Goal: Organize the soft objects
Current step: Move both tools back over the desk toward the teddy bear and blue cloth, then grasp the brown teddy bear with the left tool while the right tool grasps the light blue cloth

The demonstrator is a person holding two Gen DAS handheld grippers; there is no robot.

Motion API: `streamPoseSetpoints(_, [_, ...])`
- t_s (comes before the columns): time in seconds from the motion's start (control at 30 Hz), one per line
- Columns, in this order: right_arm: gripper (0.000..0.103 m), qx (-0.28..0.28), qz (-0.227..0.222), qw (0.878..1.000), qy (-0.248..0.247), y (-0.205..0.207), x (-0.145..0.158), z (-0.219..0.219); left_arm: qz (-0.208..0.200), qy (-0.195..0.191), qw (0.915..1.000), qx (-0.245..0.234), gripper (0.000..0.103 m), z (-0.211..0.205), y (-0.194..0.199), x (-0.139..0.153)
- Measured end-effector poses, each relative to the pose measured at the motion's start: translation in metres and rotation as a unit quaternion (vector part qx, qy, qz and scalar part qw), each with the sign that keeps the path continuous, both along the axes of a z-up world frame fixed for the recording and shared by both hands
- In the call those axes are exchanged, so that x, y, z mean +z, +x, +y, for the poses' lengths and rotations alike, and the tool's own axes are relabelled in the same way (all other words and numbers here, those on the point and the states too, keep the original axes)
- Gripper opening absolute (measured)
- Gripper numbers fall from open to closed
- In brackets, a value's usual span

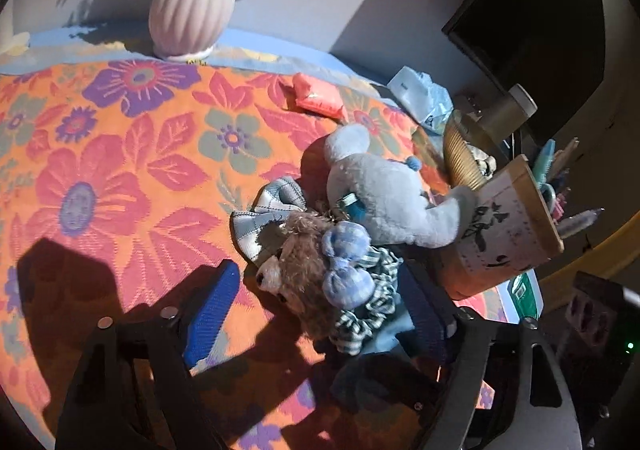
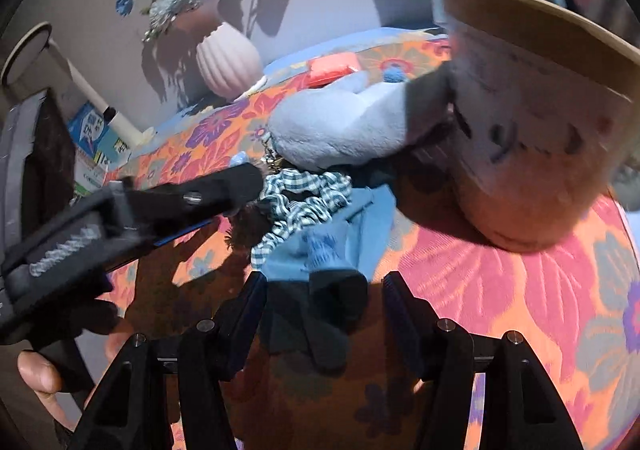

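A: Left wrist view first. Left gripper (image 1: 320, 314) at bottom of frame, jaws wide apart, straddling brown plush bear (image 1: 298, 270) at center. Not pinching anything.
B: Rest of the pile?
A: Grey-blue plush mouse (image 1: 384, 193) right of center, just above bear, one limb touching the printed pen holder (image 1: 504, 226) at right edge. Checked scrunchie (image 1: 370, 310) under bear's blue gingham bow (image 1: 346, 266). Plaid cloth (image 1: 264, 217) left of bear. All on floral orange tablecloth (image 1: 120, 169).
B: Background?
A: Ribbed pink vase (image 1: 192, 9) upper left, red packet (image 1: 320, 93) upper center, dark monitor (image 1: 532, 17) upper right.
B: Right wrist view?
A: Right gripper (image 2: 324, 310) at bottom center, fingers spread, dark sock end (image 2: 320, 314) lying between them. Contact with pads: cannot tell, gaps visible both sides. Light blue cloth (image 2: 340, 242) just above sock, scrunchie (image 2: 304, 201) above that, mouse (image 2: 340, 121) at center pressed against pen holder (image 2: 532, 121) filling upper right.
B: Left tool visible there?
A: Yes, left gripper (image 2: 256, 181) entering from left edge, tip at the scrunchie. Vase (image 2: 228, 57) upper left.
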State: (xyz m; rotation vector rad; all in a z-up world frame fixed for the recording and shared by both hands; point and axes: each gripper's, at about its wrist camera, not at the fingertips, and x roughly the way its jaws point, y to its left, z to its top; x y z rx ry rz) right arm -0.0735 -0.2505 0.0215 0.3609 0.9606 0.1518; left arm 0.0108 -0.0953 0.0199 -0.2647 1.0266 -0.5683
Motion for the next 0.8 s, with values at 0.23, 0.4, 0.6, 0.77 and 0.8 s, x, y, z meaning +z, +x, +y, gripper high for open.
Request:
streamPoseSetpoints(0.23, [0.059, 0.022, -0.017, 0.999, -0.023, 0.006, 0.000, 0.014, 0.001, -0.005, 0.9999, 0.015, 0.052, 0.001, 0.010, -0.009])
streamPoseSetpoints(0.4, [0.021, 0.025, -0.030, 0.998, -0.041, 0.000, -0.002, 0.014, -0.030, -0.005, 0.9991, 0.028, 0.036, 0.009, 0.002, 0.000])
streamPoseSetpoints(0.6, [0.013, 0.095, -0.069, 0.993, 0.014, -0.039, 0.012, 0.003, -0.083, -0.011, 0.9949, 0.057, 0.036, 0.034, -0.015, 0.019])
streamPoseSetpoints(0.77, [0.013, 0.095, -0.068, 0.993, -0.014, -0.061, 0.017, -0.010, -0.077, -0.041, 0.9943, 0.062, 0.036, 0.054, -0.019, 0.015])
streamPoseSetpoints(0.8, [0.013, 0.089, -0.063, 0.994, -0.028, -0.062, 0.016, -0.013, -0.077, -0.039, 0.9943, 0.063, 0.036, 0.056, -0.020, 0.014])
